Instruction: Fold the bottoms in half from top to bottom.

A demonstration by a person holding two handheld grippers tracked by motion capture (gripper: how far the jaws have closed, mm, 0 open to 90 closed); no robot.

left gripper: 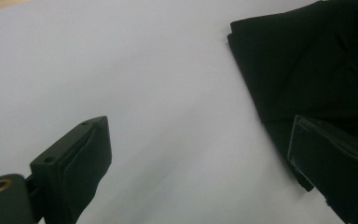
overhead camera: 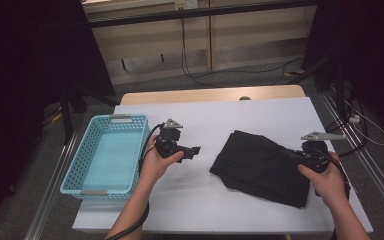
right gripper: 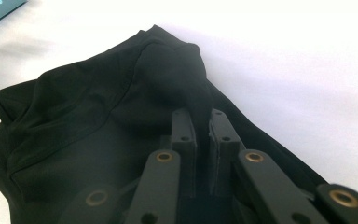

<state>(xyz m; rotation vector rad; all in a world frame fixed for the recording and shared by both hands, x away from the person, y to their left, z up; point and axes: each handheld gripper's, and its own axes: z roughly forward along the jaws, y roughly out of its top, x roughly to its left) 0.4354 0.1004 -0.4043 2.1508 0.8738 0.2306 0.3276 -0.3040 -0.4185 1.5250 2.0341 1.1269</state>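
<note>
From above, your right gripper [overhead camera: 300,156] pinched the black cloth [overhead camera: 260,167] lying folded on the tabletop [overhead camera: 215,120], the basket [overhead camera: 105,155] beside it empty. Your left gripper [left gripper: 200,154] stood wide, holding nothing. Your right gripper's view showed a fold clamped; moving it likely remained.

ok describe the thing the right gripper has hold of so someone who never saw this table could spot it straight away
Start at the white table; a light blue basket sits at its left side. Toward the right lies a folded black cloth, the only dark, soft thing on the white surface. The right gripper is shut on a pinched-up fold of it, while the left gripper is open over bare table.
</note>
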